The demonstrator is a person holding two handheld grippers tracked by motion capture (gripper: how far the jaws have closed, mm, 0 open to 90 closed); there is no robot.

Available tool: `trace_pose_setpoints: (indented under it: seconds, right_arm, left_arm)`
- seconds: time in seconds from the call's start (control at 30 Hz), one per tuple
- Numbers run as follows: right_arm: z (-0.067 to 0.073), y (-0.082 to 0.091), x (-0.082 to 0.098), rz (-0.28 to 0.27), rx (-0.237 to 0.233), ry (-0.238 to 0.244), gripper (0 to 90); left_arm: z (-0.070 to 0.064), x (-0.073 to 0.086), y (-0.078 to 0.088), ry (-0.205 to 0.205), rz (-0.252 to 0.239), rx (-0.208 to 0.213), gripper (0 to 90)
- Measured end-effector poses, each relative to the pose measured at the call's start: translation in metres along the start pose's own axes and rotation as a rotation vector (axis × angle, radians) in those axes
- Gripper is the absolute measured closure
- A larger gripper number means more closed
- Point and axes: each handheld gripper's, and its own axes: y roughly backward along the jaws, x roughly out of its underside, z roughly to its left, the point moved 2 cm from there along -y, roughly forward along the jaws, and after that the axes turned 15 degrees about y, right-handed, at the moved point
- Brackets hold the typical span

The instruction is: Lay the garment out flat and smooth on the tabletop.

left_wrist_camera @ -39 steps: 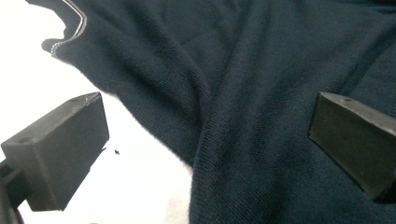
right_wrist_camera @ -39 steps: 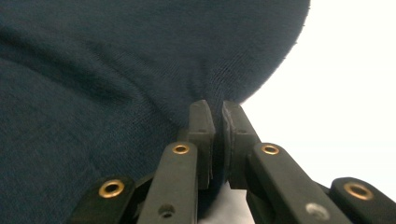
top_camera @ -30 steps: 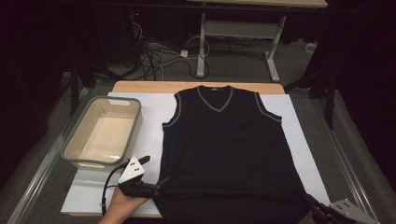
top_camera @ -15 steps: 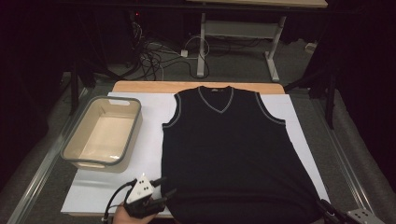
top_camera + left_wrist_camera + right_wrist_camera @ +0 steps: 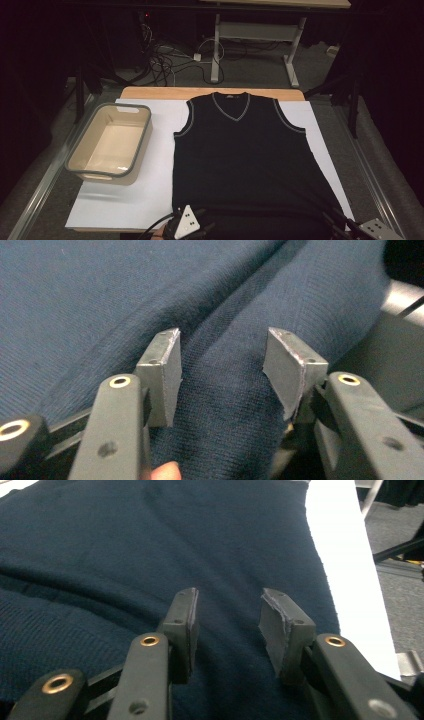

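A dark navy sleeveless V-neck vest (image 5: 240,155) with grey trim lies flat on a white sheet (image 5: 150,195), its hem at the near edge. My left gripper (image 5: 200,222) sits at the hem's left corner. In the left gripper view its jaws have just been closing, and they grip a raised fold of the ribbed hem (image 5: 225,405), so the left gripper (image 5: 222,370) is shut on it. My right gripper (image 5: 345,225) is at the hem's right corner. Its jaws have just been opening, and the right gripper (image 5: 227,625) hovers open over the vest (image 5: 150,540), pinching nothing.
A beige bin (image 5: 77,167) with a grey rim stands empty on the left of the sheet. The wooden table edge (image 5: 150,93) shows at the back. Cables and a desk frame (image 5: 215,55) lie on the floor beyond. White sheet borders the vest (image 5: 340,555) on the right.
My left gripper has slid right and nearer along the front edge, onto the vest's hem corner. The right gripper's plate has shifted slightly at the bottom right corner.
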Motion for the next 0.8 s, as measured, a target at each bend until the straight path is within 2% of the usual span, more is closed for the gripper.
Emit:
trace_pose_setpoints:
  seconds: [0.07, 0.13, 0.17, 0.23, 0.3, 0.33, 0.43, 0.47, 0.5, 0.57, 0.6, 0.67, 0.73, 0.77, 0.8]
  right_arm:
    - [0.002, -0.001, -0.001, 0.001, -0.005, 0.004, 60.0]
    - [0.003, -0.002, -0.001, 0.0, -0.011, 0.004, 60.0]
    - [0.003, -0.003, -0.001, 0.001, -0.012, 0.007, 60.1]
    - [0.004, -0.004, -0.002, 0.002, -0.013, 0.004, 60.1]
    - [0.004, -0.005, -0.003, 0.0, -0.016, 0.009, 60.1]
    - [0.004, -0.006, -0.003, 0.001, -0.016, 0.007, 60.1]
    - [0.004, -0.008, -0.005, -0.001, -0.018, 0.012, 60.1]
    - [0.003, -0.009, -0.006, -0.004, -0.019, 0.011, 60.1]
    - [0.002, -0.01, -0.007, -0.007, -0.018, 0.009, 60.1]
    - [-0.001, -0.013, -0.008, -0.01, -0.017, 0.008, 60.0]
    - [-0.002, -0.015, -0.009, -0.008, -0.017, 0.009, 59.4]
    - [-0.005, -0.02, -0.009, 0.006, -0.006, 0.016, 57.3]
    - [-0.012, -0.025, -0.007, 0.017, 0.007, 0.003, 52.9]
    - [-0.016, -0.027, -0.007, 0.026, 0.016, -0.003, 50.2]
    - [-0.021, -0.03, -0.006, 0.038, 0.024, -0.008, 48.1]
  left_arm:
    - [0.0, -0.001, 0.0, 0.012, 0.015, 0.018, 59.6]
    - [-0.001, -0.001, -0.001, -0.014, 0.017, 0.036, 70.9]
    - [-0.001, 0.0, -0.001, -0.03, 0.011, 0.034, 81.4]
    - [0.001, 0.001, -0.002, -0.058, -0.004, 0.05, 86.4]
    - [0.009, 0.001, 0.002, 0.037, 0.007, 0.117, 86.7]
    - [0.01, 0.003, 0.005, 0.059, 0.016, 0.142, 86.8]
    - [0.0, 0.016, 0.021, 0.035, 0.049, 0.171, 86.8]
    - [-0.003, 0.02, 0.027, 0.037, 0.045, 0.174, 86.8]
    - [-0.005, 0.023, 0.033, 0.046, 0.039, 0.184, 86.8]
    - [-0.006, 0.029, 0.04, 0.062, 0.023, 0.174, 86.7]
    - [-0.004, 0.029, 0.041, 0.07, 0.015, 0.17, 86.5]
    - [0.002, 0.026, 0.042, 0.097, -0.001, 0.187, 84.5]
    - [0.009, 0.022, 0.045, 0.132, -0.027, 0.189, 67.6]
    - [0.013, 0.02, 0.048, 0.142, -0.045, 0.181, 60.6]
    - [0.019, 0.017, 0.052, 0.147, -0.07, 0.153, 56.2]
